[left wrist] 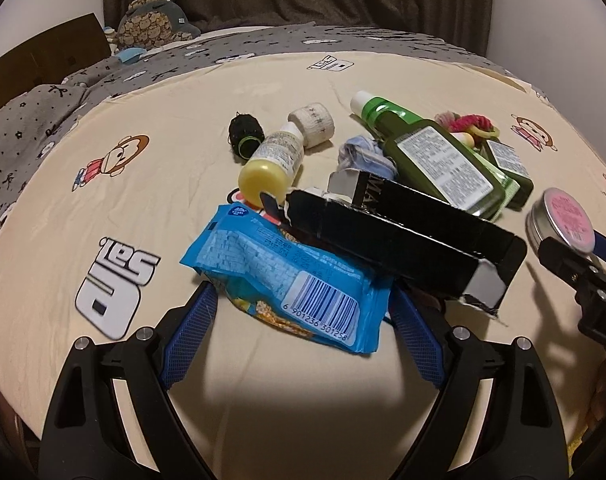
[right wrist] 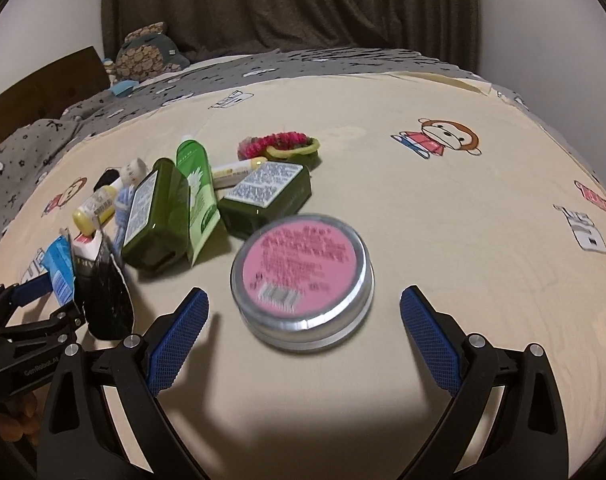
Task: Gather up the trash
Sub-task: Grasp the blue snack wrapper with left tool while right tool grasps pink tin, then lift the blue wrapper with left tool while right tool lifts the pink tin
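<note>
left gripper (left wrist: 299,332) released, jaws wide, straddling the blue wrapper (left wrist: 279,280) on the bed sheet (left wrist: 143,220). right gripper (right wrist: 303,328) released, flanking the round tin (right wrist: 301,280), pads clear.

Cartoon-print bedsheet (right wrist: 423,216) — plush toy (left wrist: 155,20), brown curtain (right wrist: 287,4) behind

The left tool (left wrist: 299,332) stands wide over the cream bed sheet (left wrist: 151,208), its 2 blue pads (left wrist: 189,336) on either side of a blue snack wrapper (left wrist: 287,280) without clearly pressing it. A torn black carton (left wrist: 407,240) lies across the wrapper's far right edge. Beyond are a yellow bottle (left wrist: 273,166), a black spool (left wrist: 241,136), a white bandage roll (left wrist: 311,126) and a green bottle (left wrist: 431,156). At right, the right tool (left wrist: 579,268) is beside a pink-labelled tin (left wrist: 559,222).
</note>
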The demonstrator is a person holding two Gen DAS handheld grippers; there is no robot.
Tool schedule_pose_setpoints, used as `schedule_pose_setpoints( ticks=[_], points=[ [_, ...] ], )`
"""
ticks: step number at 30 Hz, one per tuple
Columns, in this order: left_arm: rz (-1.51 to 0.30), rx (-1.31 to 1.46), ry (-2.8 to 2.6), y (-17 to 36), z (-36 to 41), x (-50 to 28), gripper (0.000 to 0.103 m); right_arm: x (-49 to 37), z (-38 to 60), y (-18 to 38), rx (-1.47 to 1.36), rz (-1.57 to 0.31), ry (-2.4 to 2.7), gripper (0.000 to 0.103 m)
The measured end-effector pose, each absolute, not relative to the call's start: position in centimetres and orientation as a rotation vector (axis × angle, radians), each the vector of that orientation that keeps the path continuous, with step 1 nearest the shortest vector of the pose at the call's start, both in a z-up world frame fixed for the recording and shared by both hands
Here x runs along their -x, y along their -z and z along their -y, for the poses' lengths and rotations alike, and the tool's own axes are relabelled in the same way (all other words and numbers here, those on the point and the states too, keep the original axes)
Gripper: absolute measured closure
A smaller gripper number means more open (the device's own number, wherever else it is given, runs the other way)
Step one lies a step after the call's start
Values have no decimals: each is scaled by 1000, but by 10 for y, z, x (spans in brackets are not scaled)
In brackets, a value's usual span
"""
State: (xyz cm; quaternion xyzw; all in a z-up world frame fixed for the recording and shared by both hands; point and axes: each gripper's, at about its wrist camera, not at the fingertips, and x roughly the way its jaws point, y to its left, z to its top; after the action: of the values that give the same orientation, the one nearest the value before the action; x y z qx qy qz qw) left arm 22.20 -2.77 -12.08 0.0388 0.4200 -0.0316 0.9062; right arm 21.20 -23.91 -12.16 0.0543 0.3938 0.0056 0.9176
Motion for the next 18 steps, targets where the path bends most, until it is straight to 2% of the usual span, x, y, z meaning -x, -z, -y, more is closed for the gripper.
schedule_pose_setpoints(
  ticks=[2, 4, 5, 6, 8, 14, 16, 18],
  points=[
    [-867, -67, 81, 121, 24, -225, 22, -218, 237, 123, -101, -817, -11, 10],
    [-861, -64, 86, 122, 20, -225, 29, -221, 236, 124, -86, -824, -8, 28],
    [-857, -63, 89, 121, 18, -225, 36, -221, 236, 124, -83, -822, -5, 32],
    [-855, -62, 88, 120, 15, -224, 40, -220, 237, 125, -85, -820, -7, 32],
    [-850, -59, 86, 118, 9, -223, 58, -218, 237, 124, -86, -812, -11, 32],
    [-846, -58, 84, 114, -5, -220, 86, -205, 236, 121, -71, -799, -6, 32],
    [-847, -67, 79, 114, -8, -218, 86, -201, 236, 121, -71, -799, -6, 32],
    [-848, -76, 79, 112, -8, -216, 78, -198, 236, 120, -69, -800, -8, 32]
  ],
)
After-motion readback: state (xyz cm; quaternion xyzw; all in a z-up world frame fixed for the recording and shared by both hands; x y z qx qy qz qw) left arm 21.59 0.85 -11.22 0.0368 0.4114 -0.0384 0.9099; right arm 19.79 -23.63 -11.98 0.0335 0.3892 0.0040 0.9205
